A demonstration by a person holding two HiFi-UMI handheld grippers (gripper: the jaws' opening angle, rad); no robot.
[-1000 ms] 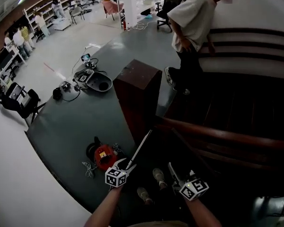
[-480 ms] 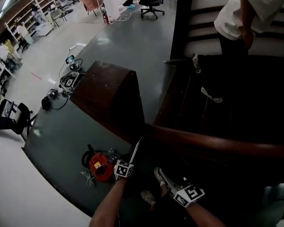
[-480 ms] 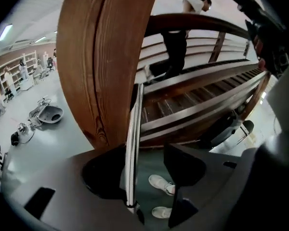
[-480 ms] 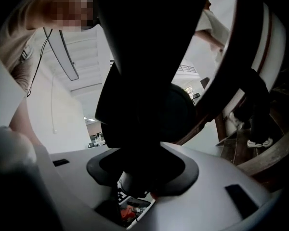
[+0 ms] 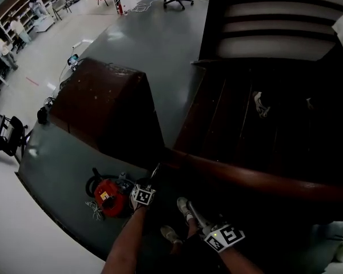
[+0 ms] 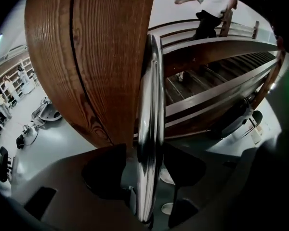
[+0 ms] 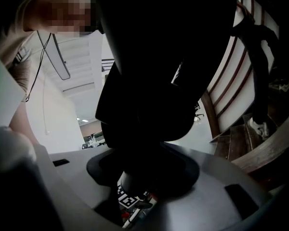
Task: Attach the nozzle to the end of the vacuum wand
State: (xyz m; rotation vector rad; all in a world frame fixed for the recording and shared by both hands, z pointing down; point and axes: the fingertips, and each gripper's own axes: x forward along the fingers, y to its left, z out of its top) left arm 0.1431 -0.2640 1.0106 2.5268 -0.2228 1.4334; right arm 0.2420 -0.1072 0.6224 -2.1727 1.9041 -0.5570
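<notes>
Left hand-held gripper point(image 6: 147, 179) tight around chrome wand point(image 6: 150, 124), right hand-held gripper point(image 7: 144, 179) around black nozzle point(image 7: 154, 81)

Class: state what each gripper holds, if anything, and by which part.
Left gripper: shiny metal tube, clamped near its near end. Right gripper: bulky black plastic nozzle, gripped at its narrower base.

vacuum wand point(image 6: 150, 119): shiny chrome tube, clamped in left claw point(image 6: 145, 171) | nozzle point(image 7: 154, 81): black, bulky, gripped in right claw point(image 7: 149, 177), unattached

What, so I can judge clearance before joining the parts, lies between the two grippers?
In the head view, the person's shoes stand between the left gripper and the right gripper.
</notes>
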